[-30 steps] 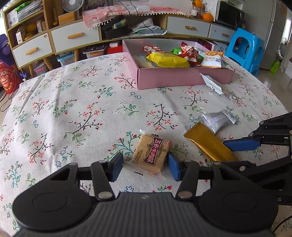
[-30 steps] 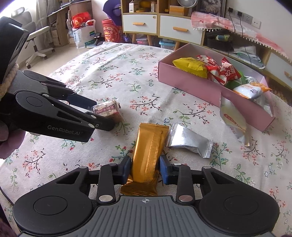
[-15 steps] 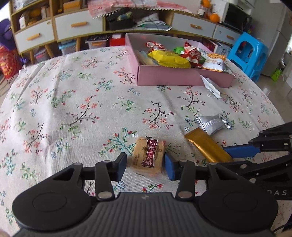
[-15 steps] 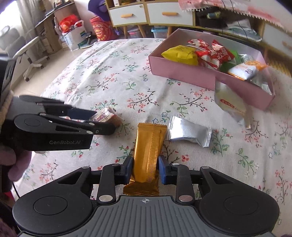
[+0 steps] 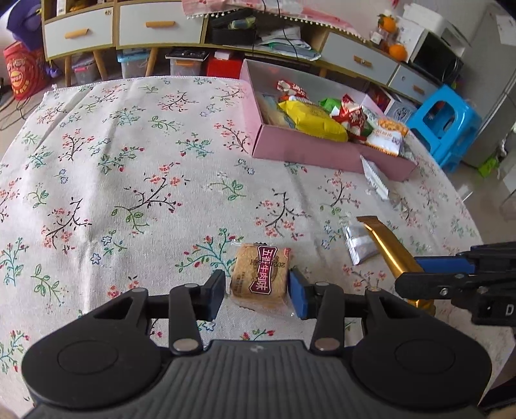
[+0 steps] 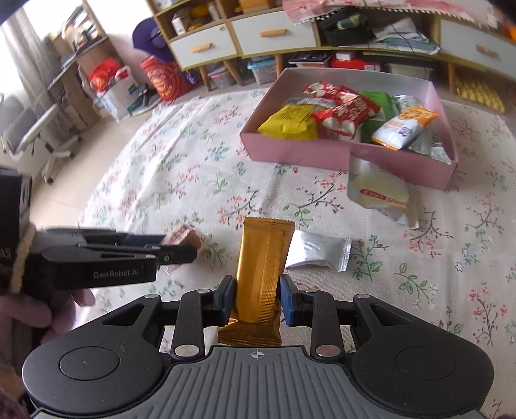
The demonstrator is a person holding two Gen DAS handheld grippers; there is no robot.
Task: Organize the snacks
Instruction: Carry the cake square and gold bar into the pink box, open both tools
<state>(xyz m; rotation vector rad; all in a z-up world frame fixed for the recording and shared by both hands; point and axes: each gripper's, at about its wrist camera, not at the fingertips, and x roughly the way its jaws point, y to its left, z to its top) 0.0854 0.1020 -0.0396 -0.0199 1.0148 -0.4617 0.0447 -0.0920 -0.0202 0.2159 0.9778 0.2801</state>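
1. Right gripper (image 6: 254, 301) clamps the gold bar (image 6: 262, 270), whose lower end hides behind its body.
2. Left gripper (image 5: 255, 293), jaws just narrowing, pinches the biscuit packet (image 5: 259, 278) on the tablecloth (image 5: 129, 180).
3. Pink box (image 6: 300, 154) holds snacks.

A lived-in room in daylight

A long wooden sideboard (image 5: 138, 29) with pale drawers and orange handles lines the far wall; a blue plastic stool (image 5: 443, 119) stands on the light floor, an office chair (image 6: 29, 129) sits by the bright curtained side.
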